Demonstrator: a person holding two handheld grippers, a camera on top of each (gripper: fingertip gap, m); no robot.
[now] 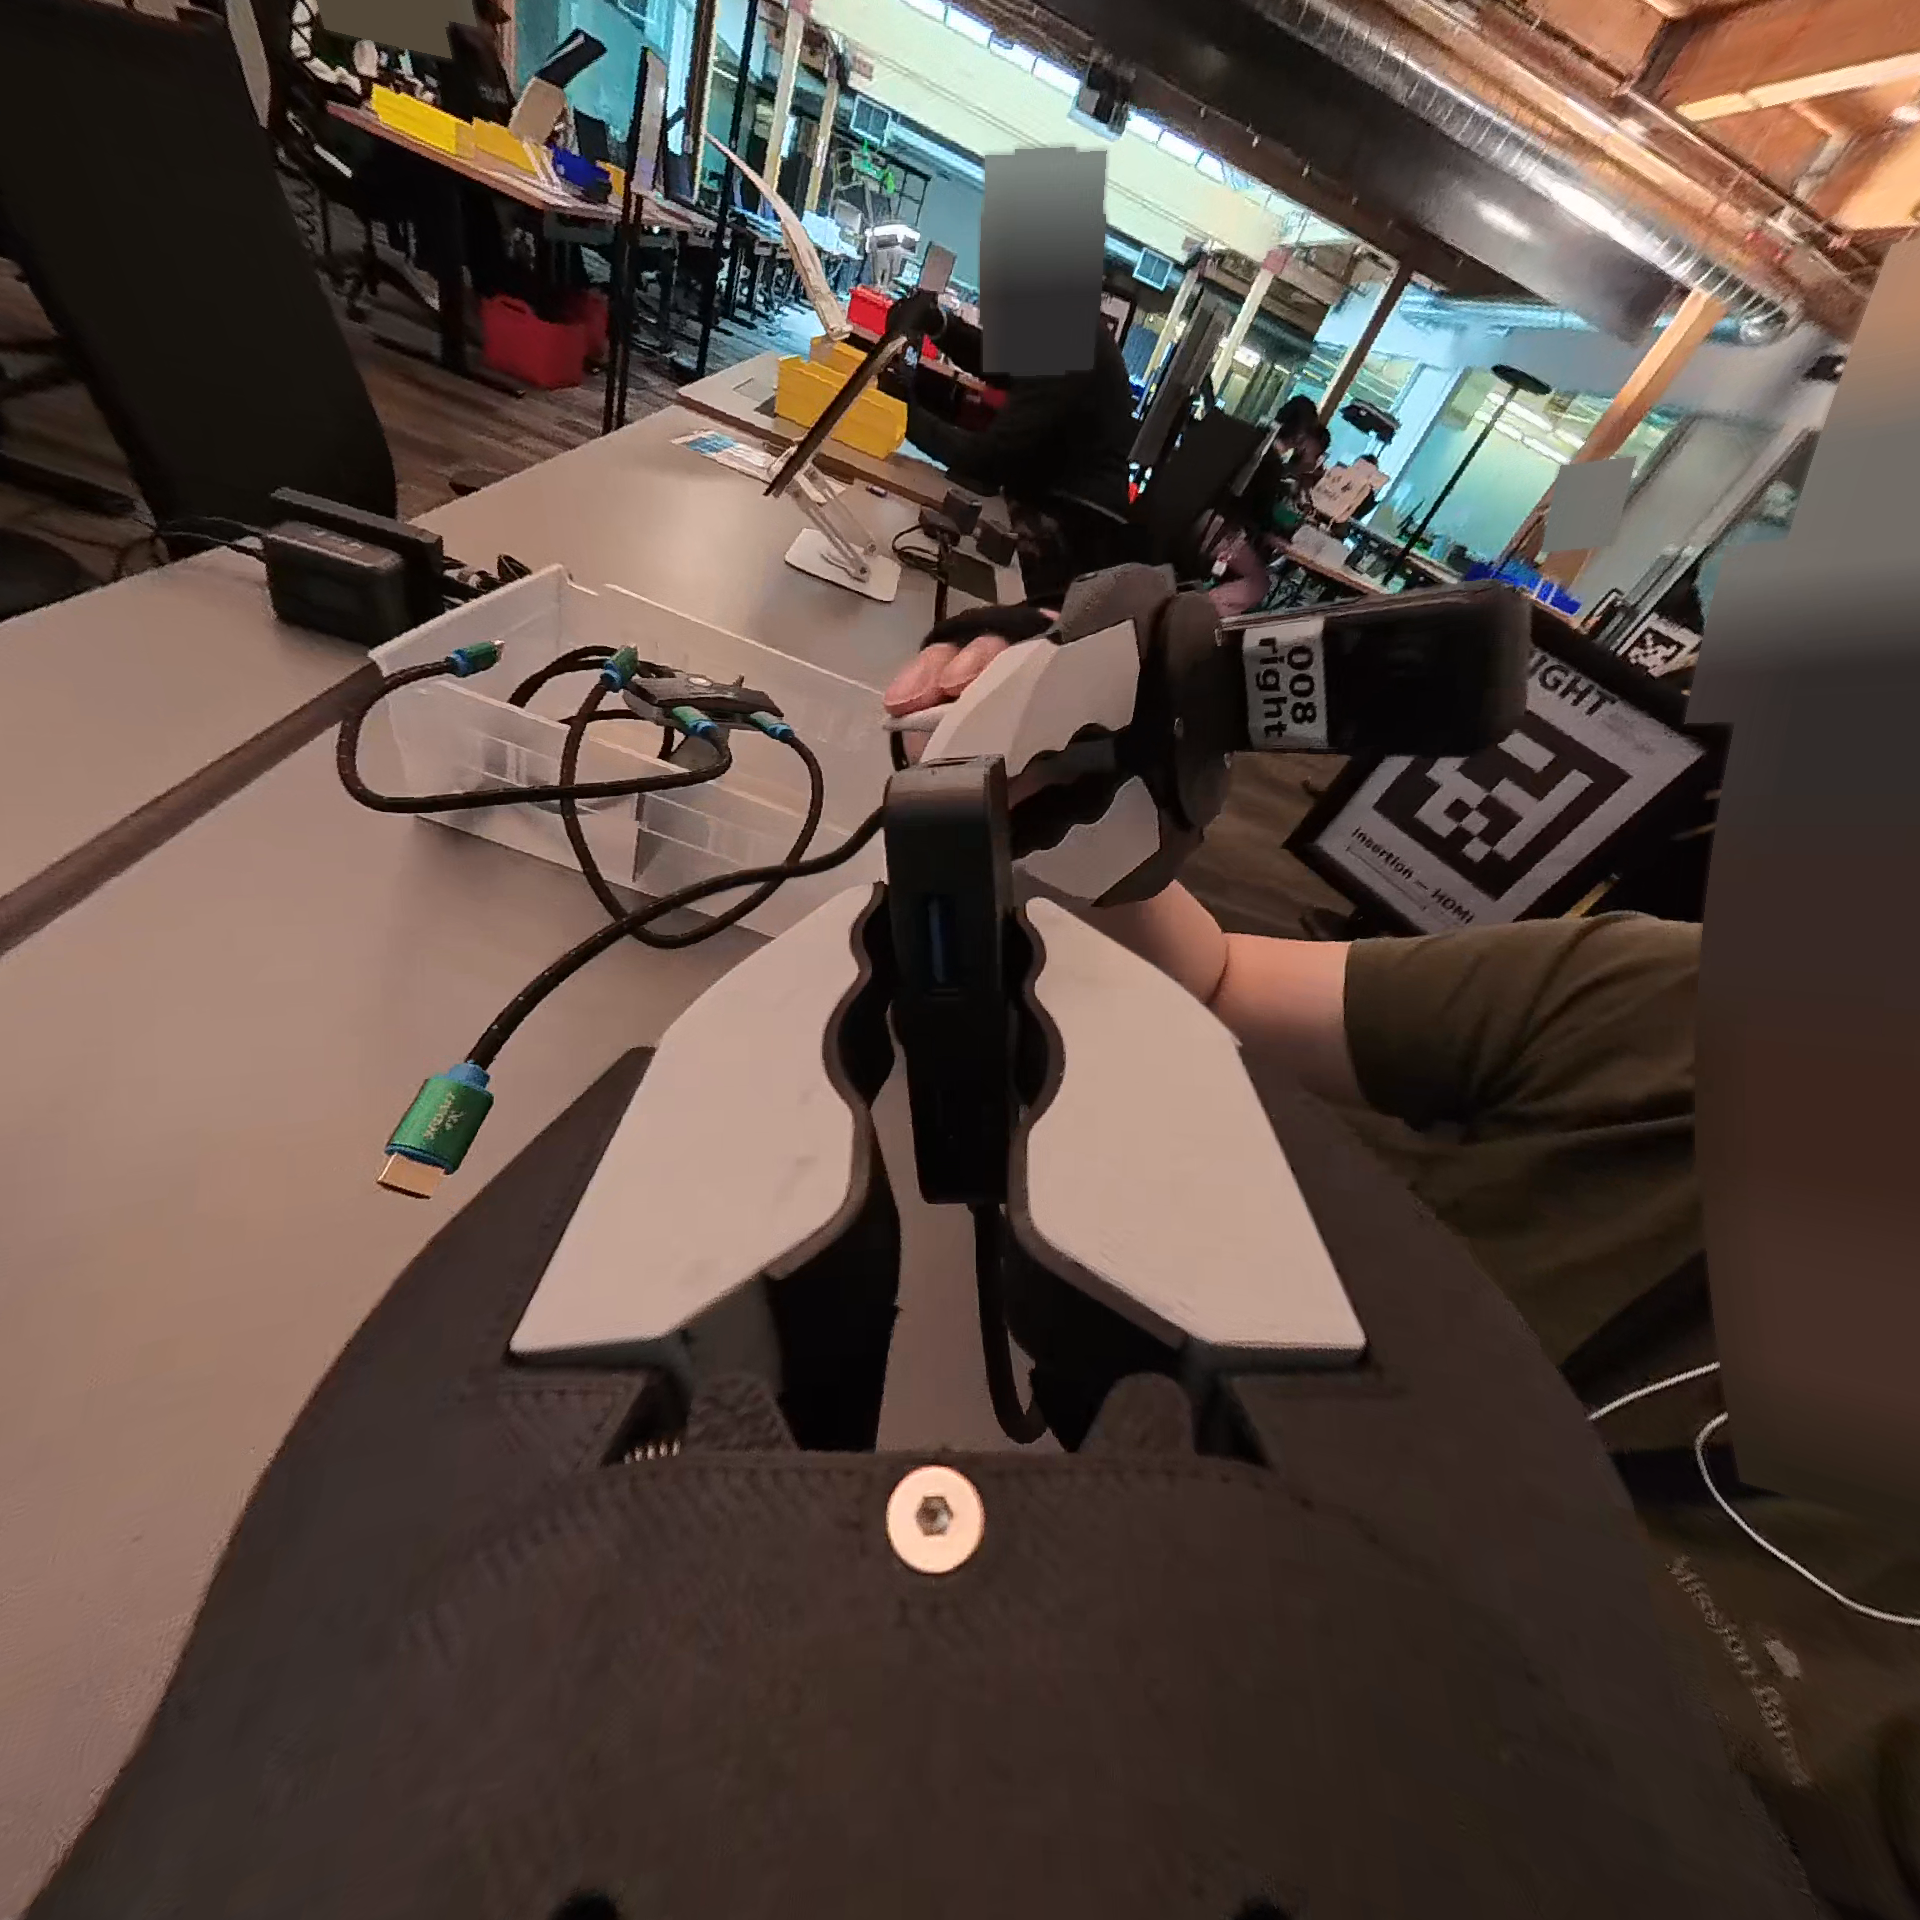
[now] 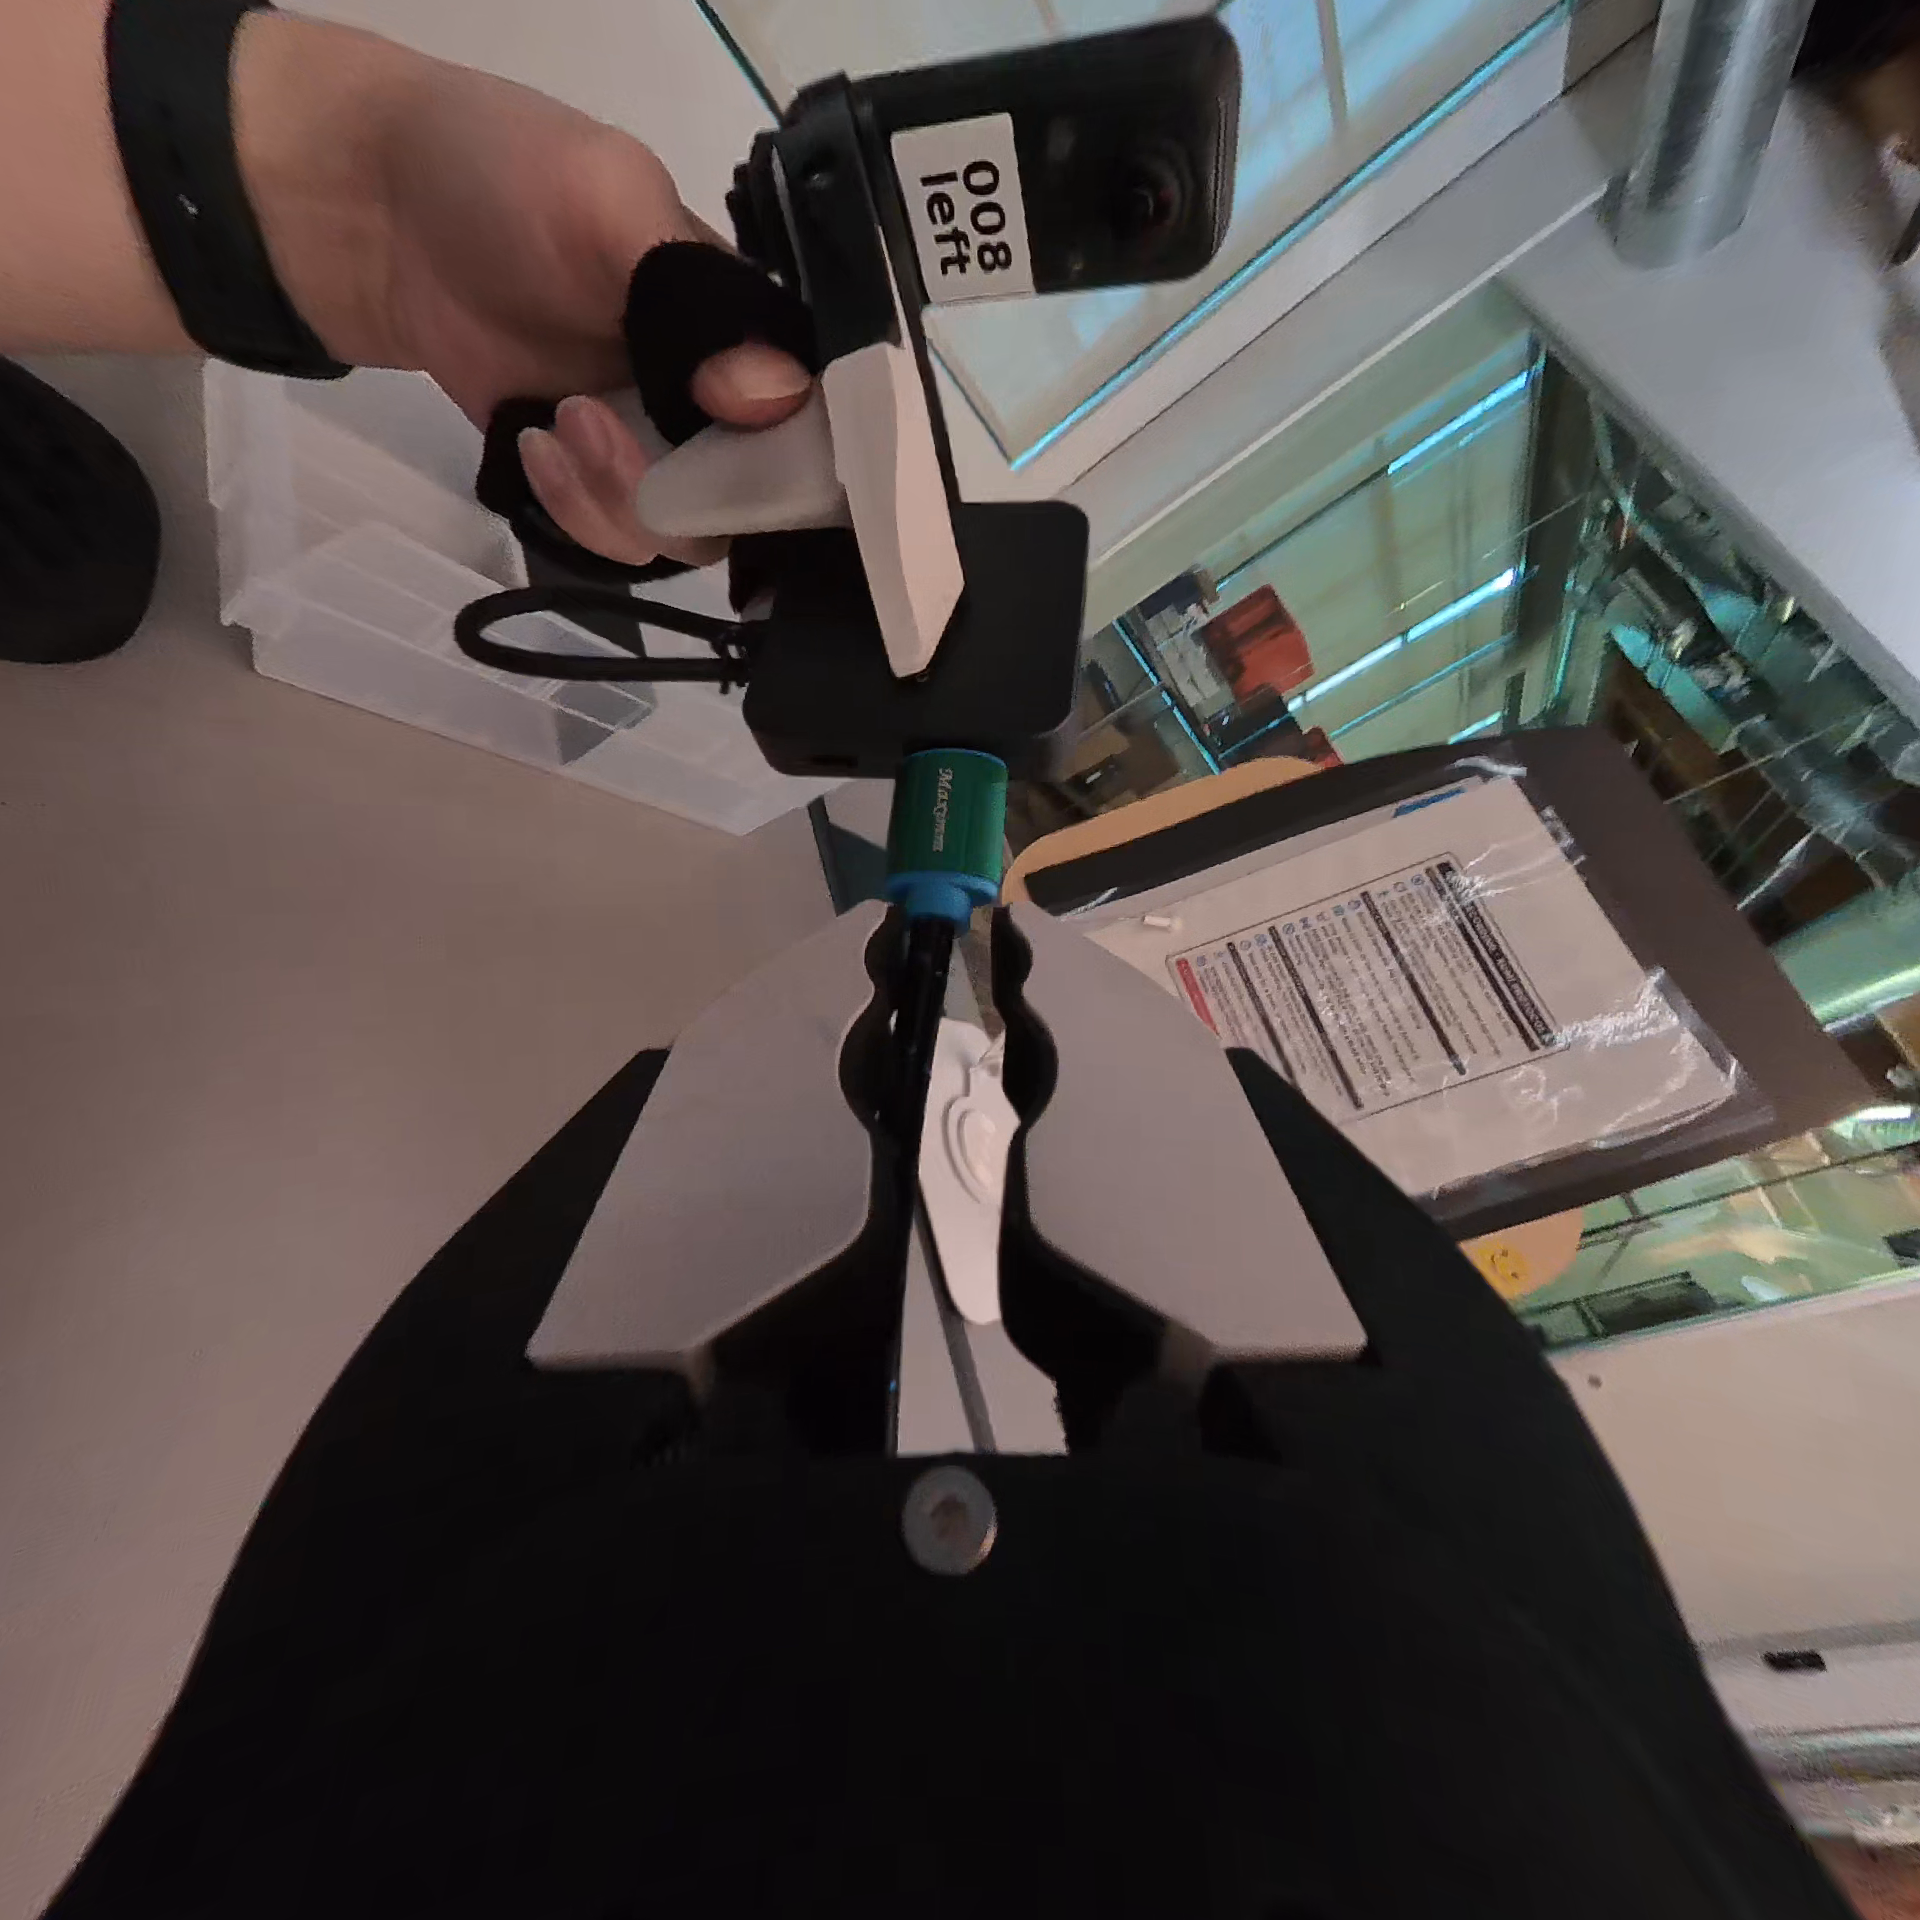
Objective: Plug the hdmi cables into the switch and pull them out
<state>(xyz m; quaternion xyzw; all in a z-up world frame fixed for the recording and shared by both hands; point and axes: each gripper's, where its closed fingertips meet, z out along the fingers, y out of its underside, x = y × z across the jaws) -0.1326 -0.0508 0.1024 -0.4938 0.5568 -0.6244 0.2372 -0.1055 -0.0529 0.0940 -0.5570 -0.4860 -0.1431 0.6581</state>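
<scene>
- Left gripper point(image 1: 943, 997): jaws closed on the black switch point(image 1: 948, 966), held edge-on above the grey table point(image 1: 208, 1039); the switch's own short black lead loops back between the fingers.
- Right gripper point(image 2: 940, 977): jaws narrowed around the black braided cable point(image 2: 920, 997) just behind its green plug point(image 2: 943, 826). The cable lies against one pad; whether the other pad touches it cannot be told.
- Green plug: its nose meets the lower edge of the switch point(image 2: 914, 634); depth of seating not visible.
- The same cable's free end point(image 1: 436, 1127), green shell with gold tip, hangs just over the table, unplugged.
- Clear plastic organiser tray point(image 1: 623, 727): further back on the table, holding a second small switch point(image 1: 696, 698) with green-ended cables attached.
</scene>
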